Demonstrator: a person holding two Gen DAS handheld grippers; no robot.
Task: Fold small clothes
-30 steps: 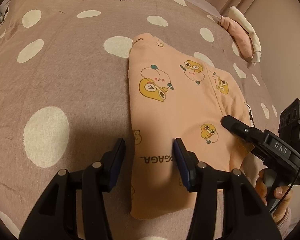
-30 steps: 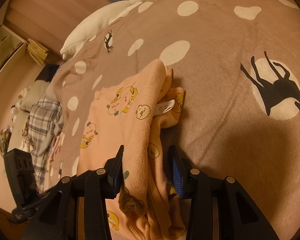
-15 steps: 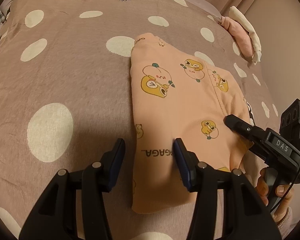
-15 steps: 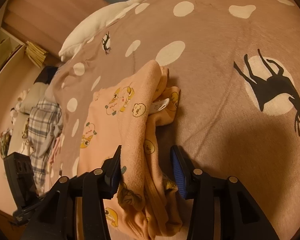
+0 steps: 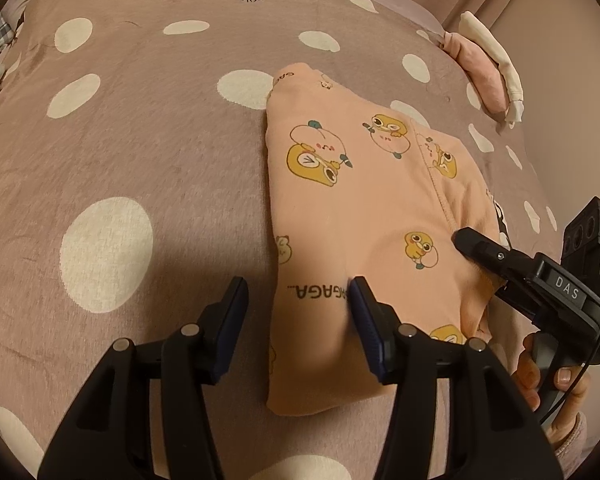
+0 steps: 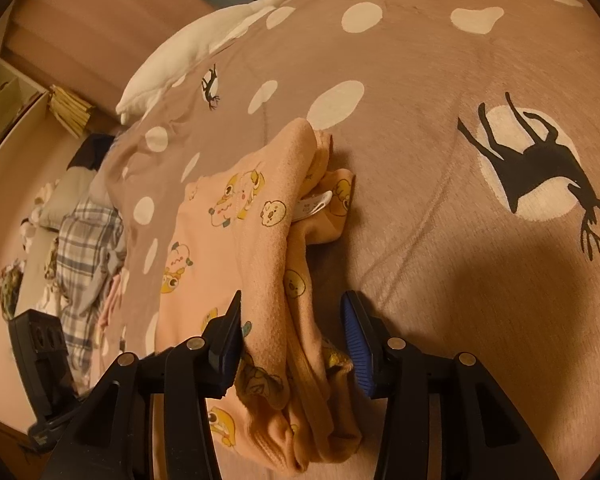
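Folded peach garment [image 5: 364,216] flat on the spotted bed cover [image 5: 120,128], left gripper [image 5: 298,300] jaws released astride its near left edge, right gripper [image 6: 292,320] jaws released, loosely straddling its bunched right edge

The right gripper [image 5: 500,264] reads "DAS"; the peach garment [image 5: 360,216] shows "AGAGA".
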